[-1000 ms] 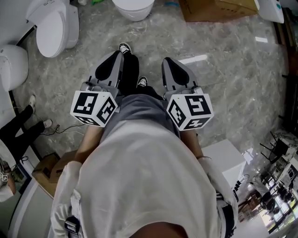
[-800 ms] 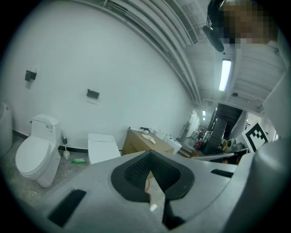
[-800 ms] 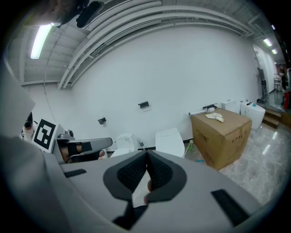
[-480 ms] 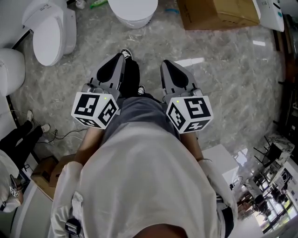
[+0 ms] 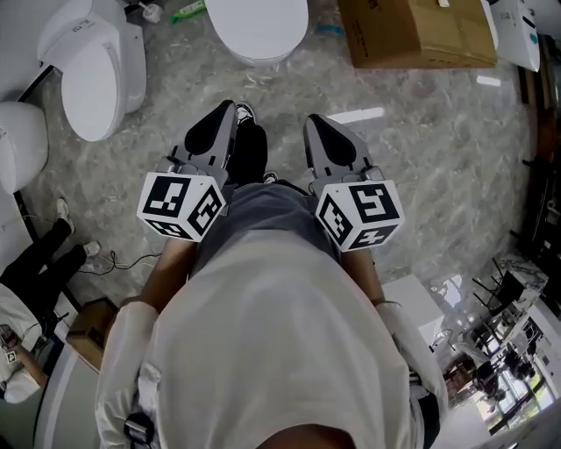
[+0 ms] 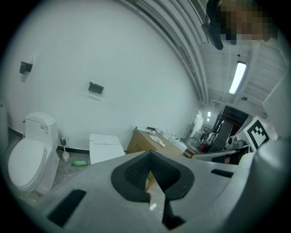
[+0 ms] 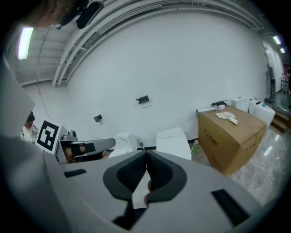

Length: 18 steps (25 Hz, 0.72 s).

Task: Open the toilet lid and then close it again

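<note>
A white toilet [image 5: 259,26] with its lid down stands straight ahead at the top of the head view. It also shows in the left gripper view [image 6: 105,146] and the right gripper view [image 7: 173,141]. My left gripper [image 5: 230,109] and right gripper [image 5: 314,121] are held side by side at waist height. Both point forward and slightly down at the marble floor, well short of the toilet. Each has its jaws together with nothing between them. The left gripper [image 6: 150,155] and right gripper [image 7: 147,154] tips meet in their own views.
Two more white toilets stand on the left, one [image 5: 92,66] beside the wall and one [image 5: 22,140] at the frame edge. A cardboard box [image 5: 421,31] sits right of the toilet ahead. A person's legs [image 5: 39,263] and a floor cable are at the left, a white block [image 5: 429,298] at the right.
The toilet ahead, the left toilets and the cardboard box have slid down the head view and look nearer. Both grippers kept their pose in front of the body, jaws still together.
</note>
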### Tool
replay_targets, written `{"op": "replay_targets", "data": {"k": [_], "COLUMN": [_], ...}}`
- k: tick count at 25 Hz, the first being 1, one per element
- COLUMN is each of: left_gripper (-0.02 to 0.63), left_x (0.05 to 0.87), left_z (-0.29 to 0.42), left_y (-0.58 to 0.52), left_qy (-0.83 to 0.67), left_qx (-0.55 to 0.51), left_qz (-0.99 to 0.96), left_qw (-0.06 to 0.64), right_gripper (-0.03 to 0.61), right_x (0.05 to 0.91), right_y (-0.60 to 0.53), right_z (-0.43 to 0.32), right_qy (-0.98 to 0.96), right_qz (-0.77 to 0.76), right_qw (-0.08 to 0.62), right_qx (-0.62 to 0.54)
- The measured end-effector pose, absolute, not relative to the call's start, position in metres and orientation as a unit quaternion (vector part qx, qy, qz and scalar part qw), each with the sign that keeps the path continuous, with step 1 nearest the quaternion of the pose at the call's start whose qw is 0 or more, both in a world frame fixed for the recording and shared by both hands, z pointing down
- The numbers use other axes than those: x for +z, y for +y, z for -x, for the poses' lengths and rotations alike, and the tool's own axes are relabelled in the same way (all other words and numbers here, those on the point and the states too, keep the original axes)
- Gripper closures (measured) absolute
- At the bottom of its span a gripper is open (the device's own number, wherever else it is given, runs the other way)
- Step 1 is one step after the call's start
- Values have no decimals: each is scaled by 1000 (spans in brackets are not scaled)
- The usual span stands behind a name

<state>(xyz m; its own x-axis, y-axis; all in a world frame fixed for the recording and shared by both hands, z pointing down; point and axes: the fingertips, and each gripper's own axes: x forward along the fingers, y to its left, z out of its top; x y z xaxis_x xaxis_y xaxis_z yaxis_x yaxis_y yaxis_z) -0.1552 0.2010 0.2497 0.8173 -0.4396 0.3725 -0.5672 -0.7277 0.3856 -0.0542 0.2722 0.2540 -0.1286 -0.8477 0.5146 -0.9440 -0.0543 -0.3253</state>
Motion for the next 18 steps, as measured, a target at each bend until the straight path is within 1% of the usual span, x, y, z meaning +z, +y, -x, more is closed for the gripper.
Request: {"op": "replay_targets", "data": {"k": [10,18], "left_gripper": [612,612], "left_x": [276,304], "left_z": [162,168], "left_y": [103,66], "left_qy": [-286,-309], "left_qx": [122,123], "left_qz": [-913,-900], "left_qw": [264,281], "right_gripper": [568,568], "right_x": [264,281], "right_y": [178,146], "right_z": [56,69], "right_qy": [-694,-715], "right_qz": [-632,-595], "right_qw": [118,152], "right_qx": [322,333]}}
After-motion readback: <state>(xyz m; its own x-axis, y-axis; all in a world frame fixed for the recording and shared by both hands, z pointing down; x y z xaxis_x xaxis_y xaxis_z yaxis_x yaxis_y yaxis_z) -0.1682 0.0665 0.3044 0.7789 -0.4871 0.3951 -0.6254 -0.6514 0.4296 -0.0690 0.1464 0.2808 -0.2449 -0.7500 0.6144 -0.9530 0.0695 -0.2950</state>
